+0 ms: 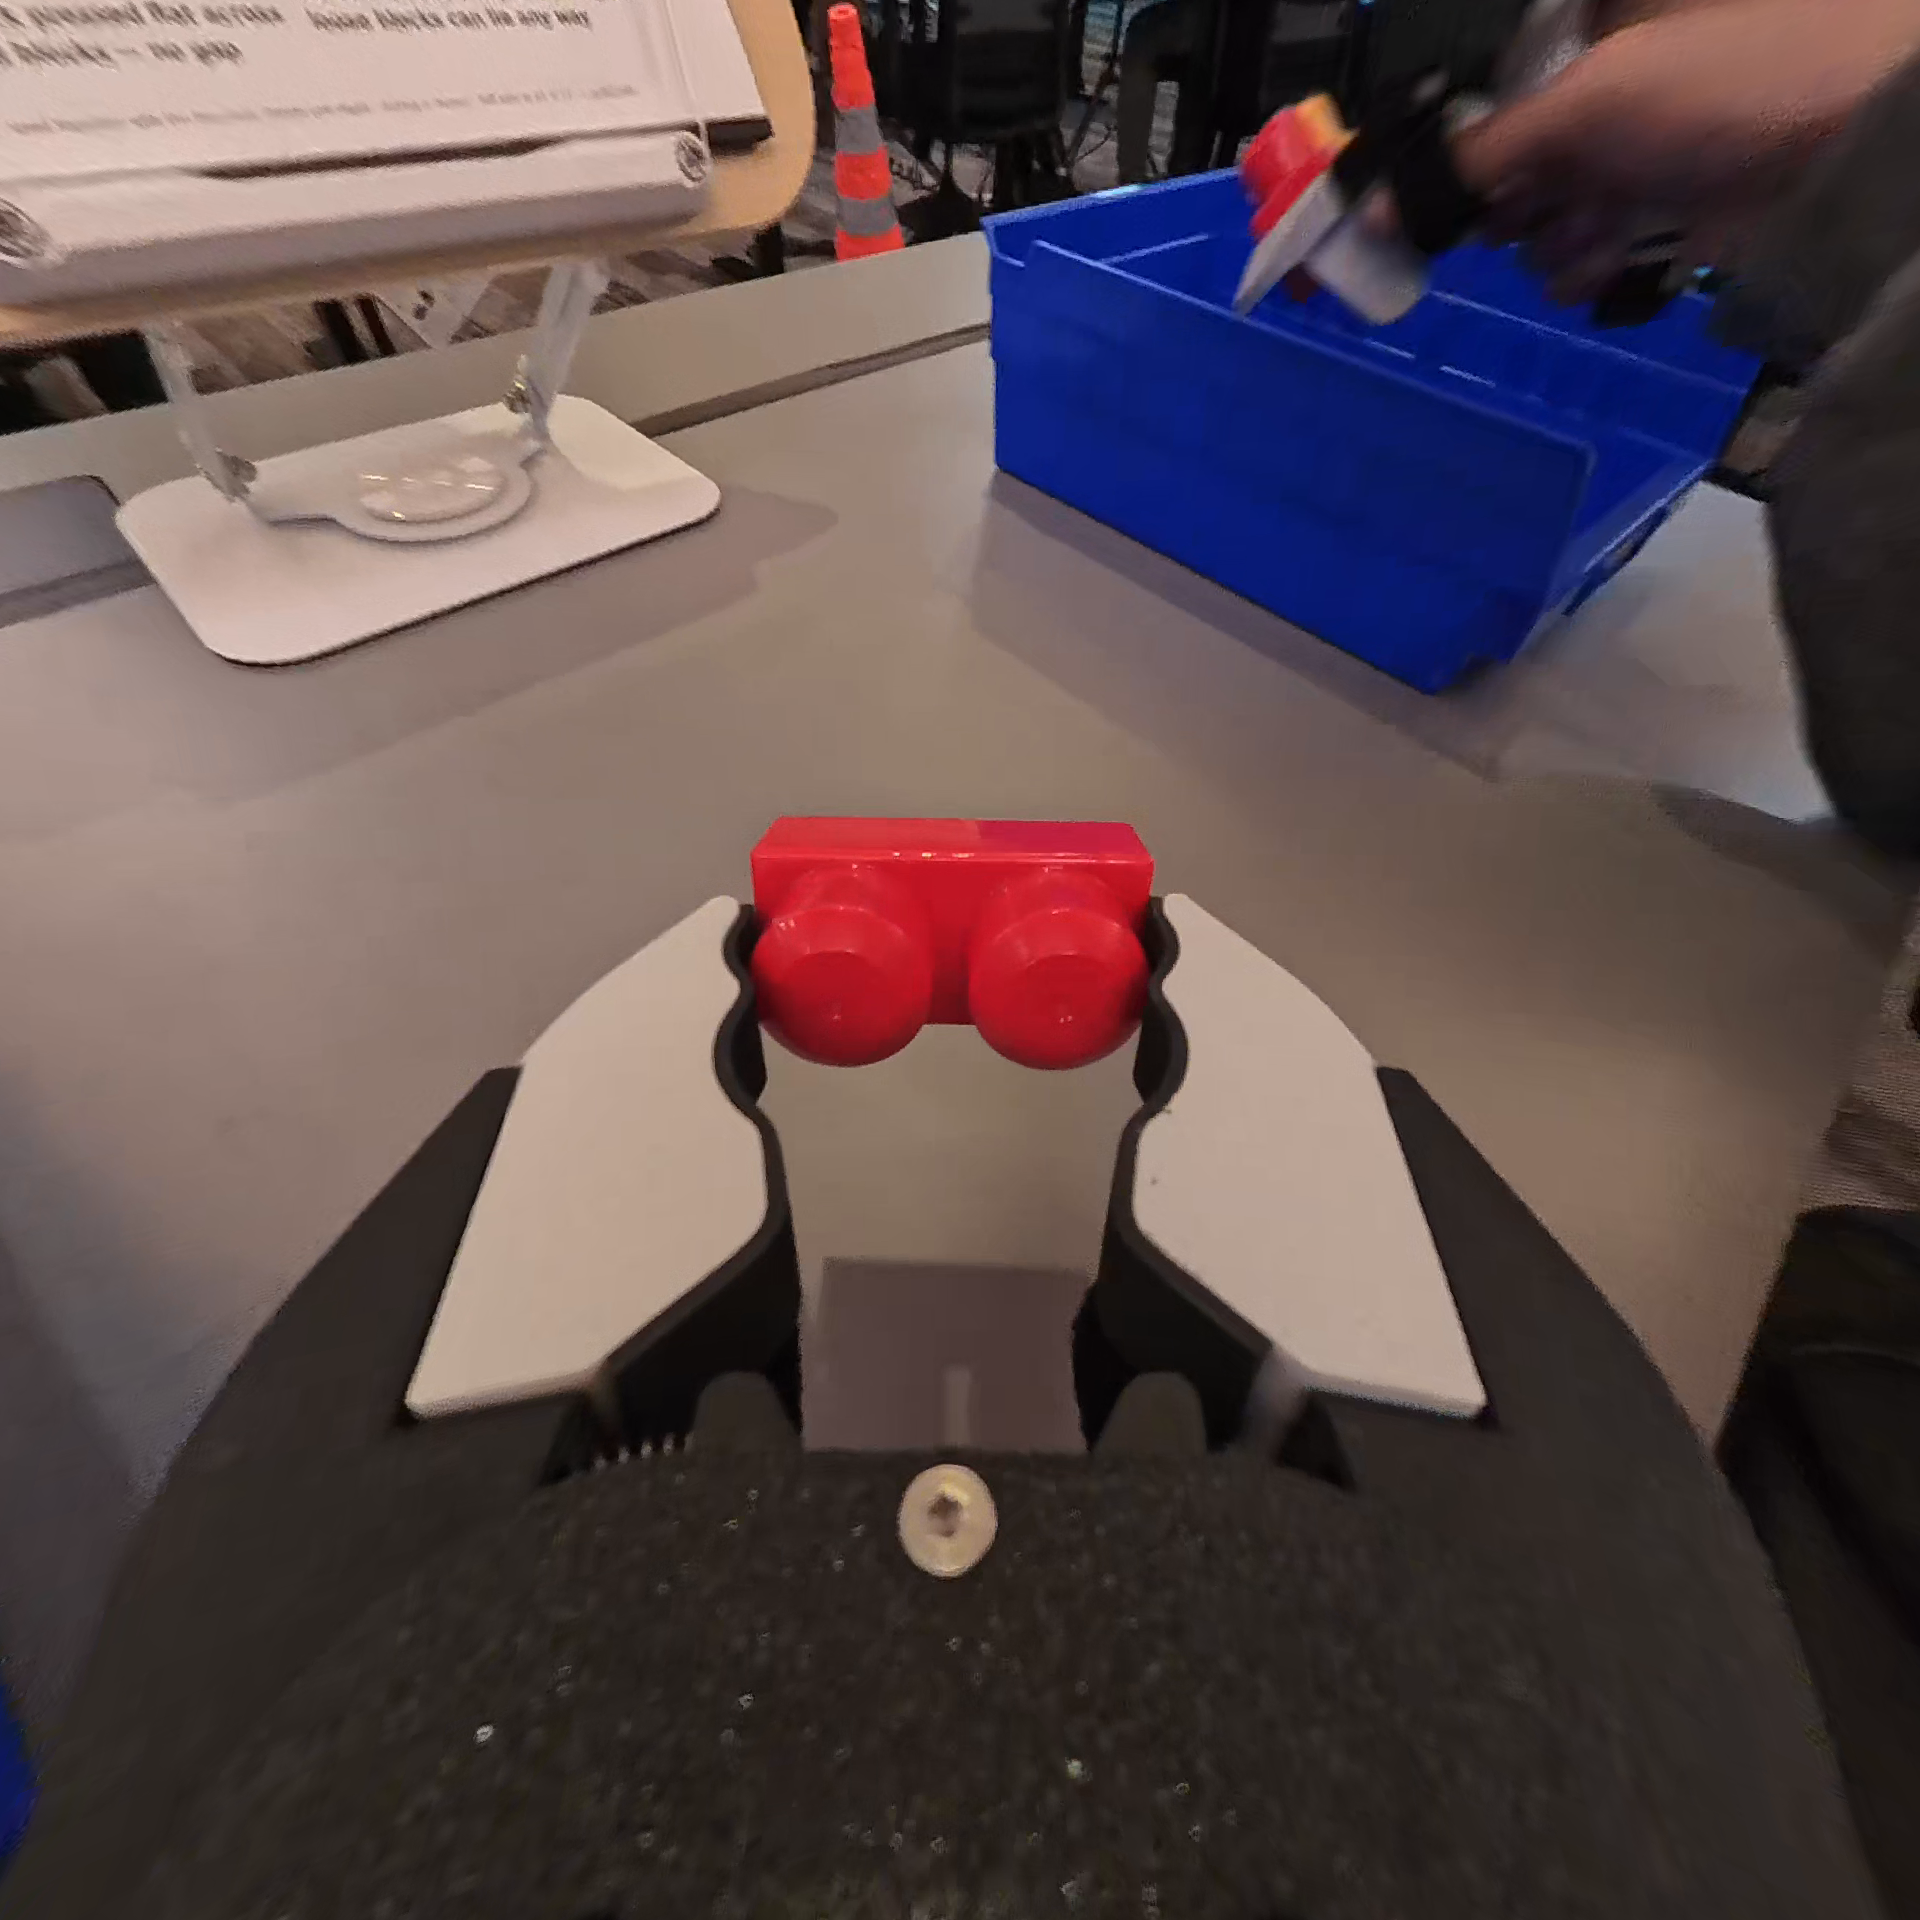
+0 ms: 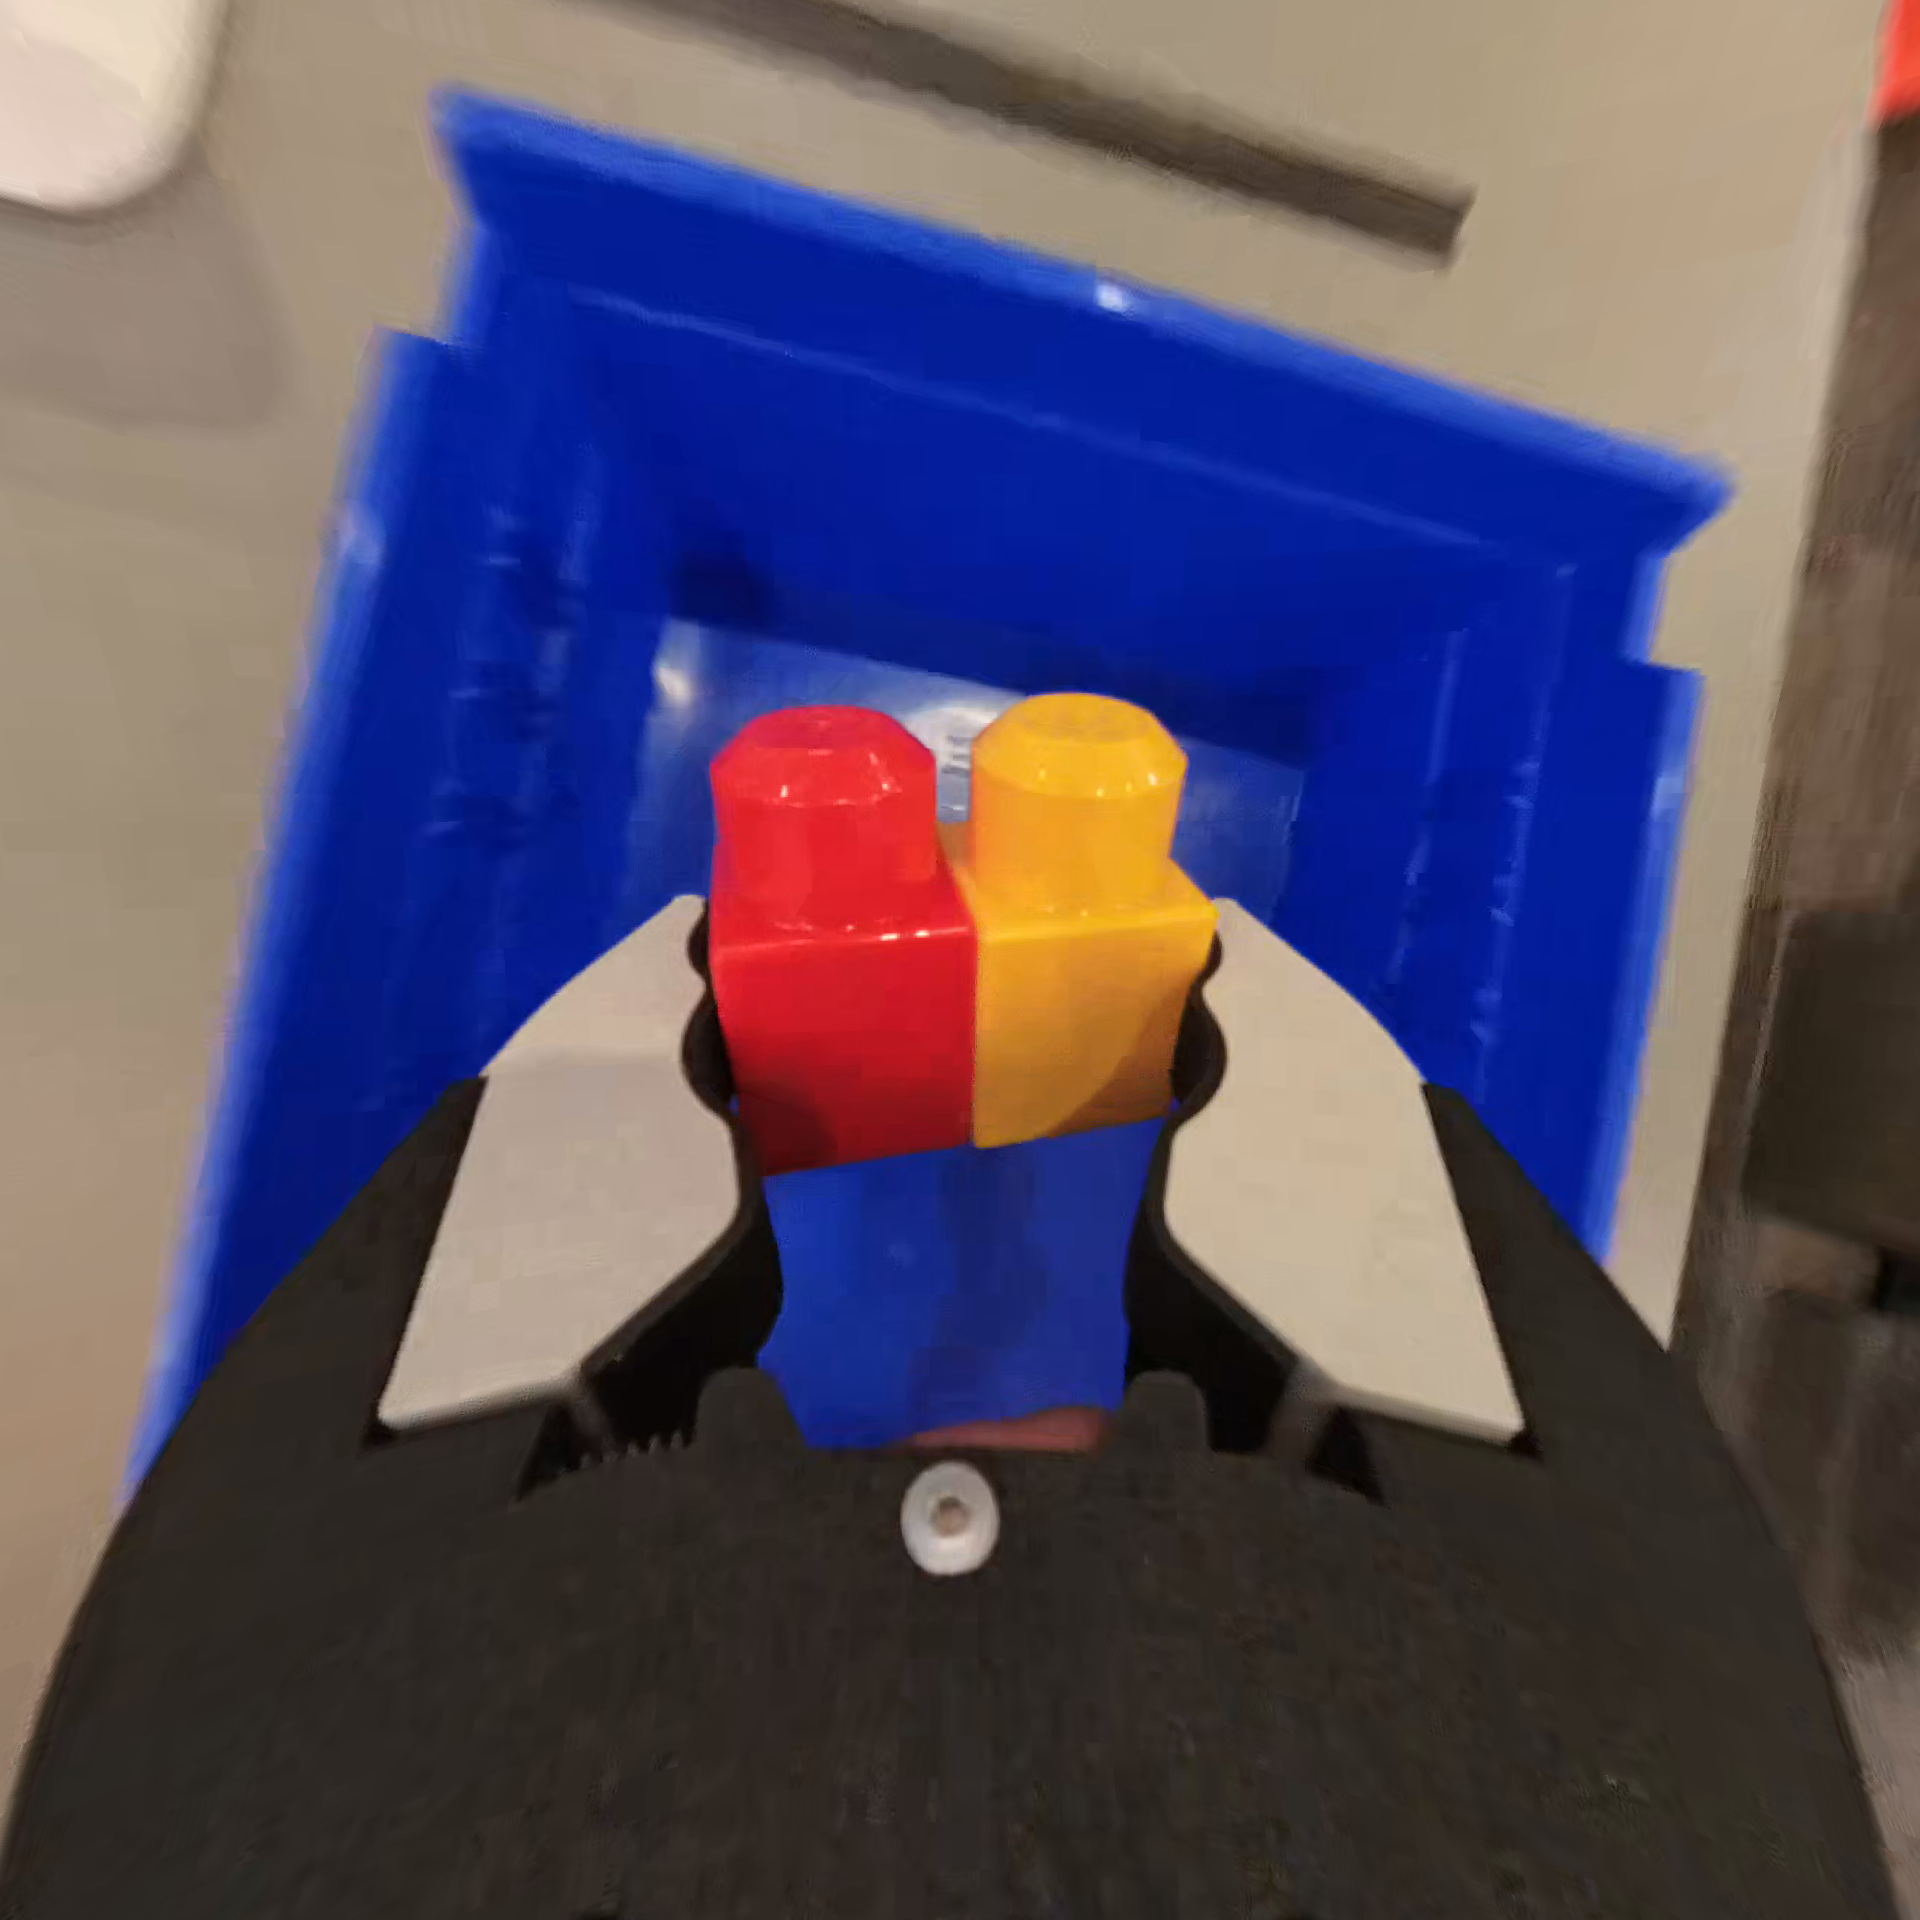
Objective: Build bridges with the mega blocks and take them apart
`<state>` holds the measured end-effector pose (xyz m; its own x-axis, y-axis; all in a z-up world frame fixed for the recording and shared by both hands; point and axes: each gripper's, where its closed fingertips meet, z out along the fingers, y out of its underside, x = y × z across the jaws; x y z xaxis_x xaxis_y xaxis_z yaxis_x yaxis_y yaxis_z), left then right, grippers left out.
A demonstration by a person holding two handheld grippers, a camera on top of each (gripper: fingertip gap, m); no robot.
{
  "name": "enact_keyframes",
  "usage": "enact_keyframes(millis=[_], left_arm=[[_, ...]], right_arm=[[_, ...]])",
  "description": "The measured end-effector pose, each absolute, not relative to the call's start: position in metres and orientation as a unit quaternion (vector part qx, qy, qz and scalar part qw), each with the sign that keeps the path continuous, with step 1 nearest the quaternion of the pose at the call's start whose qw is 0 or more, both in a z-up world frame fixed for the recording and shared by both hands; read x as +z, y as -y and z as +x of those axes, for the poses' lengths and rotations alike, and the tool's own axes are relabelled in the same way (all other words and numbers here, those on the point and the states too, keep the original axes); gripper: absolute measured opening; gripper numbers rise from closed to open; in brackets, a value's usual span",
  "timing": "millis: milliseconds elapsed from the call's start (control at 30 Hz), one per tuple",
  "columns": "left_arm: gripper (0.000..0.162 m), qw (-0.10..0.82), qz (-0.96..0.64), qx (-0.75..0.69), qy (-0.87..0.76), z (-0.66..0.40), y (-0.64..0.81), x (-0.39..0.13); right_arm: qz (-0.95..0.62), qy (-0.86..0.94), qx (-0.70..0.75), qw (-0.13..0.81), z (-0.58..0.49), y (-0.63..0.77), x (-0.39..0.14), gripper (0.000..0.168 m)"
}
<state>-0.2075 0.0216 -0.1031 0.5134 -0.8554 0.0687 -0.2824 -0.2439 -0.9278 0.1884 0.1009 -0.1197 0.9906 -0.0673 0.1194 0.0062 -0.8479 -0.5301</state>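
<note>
My left gripper is shut on a red two-stud block held above the grey table, studs facing the camera. My right gripper is shut on a stack of blocks: a red single-stud block and an orange single-stud block side by side on a blue block. It holds them over the open blue bin. The right gripper with its blocks also shows in the left wrist view, blurred, above the bin.
A white stand carrying an instruction board is at the back left of the grey table. An orange traffic cone stands beyond the table. A person's arm and body are at the right.
</note>
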Motion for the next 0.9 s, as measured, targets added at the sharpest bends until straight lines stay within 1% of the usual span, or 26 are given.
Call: enact_keyframes(millis=[133,233,300,500,567,633,700,800,900], left_arm=[[0.069,0.465,-0.734,-0.324,-0.374,-0.206,-0.026,-0.103],[0.069,0.46,-0.739,-0.322,-0.372,-0.208,-0.029,-0.106],[0.069,0.458,-0.74,-0.318,-0.376,-0.21,-0.029,-0.108],[0.069,0.459,-0.74,-0.305,-0.387,-0.214,-0.027,-0.109],[0.069,0.456,-0.74,-0.303,-0.39,-0.214,-0.026,-0.11],[0.069,0.453,-0.74,-0.302,-0.395,-0.213,-0.023,-0.112],[0.069,0.454,-0.739,-0.296,-0.4,-0.213,-0.022,-0.112],[0.069,0.452,-0.741,-0.289,-0.404,-0.213,-0.022,-0.115],[0.069,0.448,-0.744,-0.287,-0.405,-0.213,-0.021,-0.118]], right_arm=[[-0.984,-0.035,-0.048,0.165,0.194,-0.13,-0.17,0.084],[-0.986,-0.048,-0.038,0.154,0.191,-0.148,-0.174,0.084],[-0.99,-0.049,-0.036,0.127,0.19,-0.148,-0.18,0.084],[-0.991,-0.05,-0.031,0.123,0.186,-0.148,-0.189,0.08],[-0.989,-0.053,-0.025,0.134,0.187,-0.149,-0.187,0.088],[-0.986,-0.053,-0.012,0.16,0.187,-0.148,-0.174,0.089],[-0.975,-0.053,0.005,0.214,0.184,-0.142,-0.145,0.088],[-0.94,-0.025,0.024,0.34,0.16,-0.119,-0.078,0.085],[-0.865,0.057,0.122,0.484,0.081,-0.076,-0.019,0.082]])
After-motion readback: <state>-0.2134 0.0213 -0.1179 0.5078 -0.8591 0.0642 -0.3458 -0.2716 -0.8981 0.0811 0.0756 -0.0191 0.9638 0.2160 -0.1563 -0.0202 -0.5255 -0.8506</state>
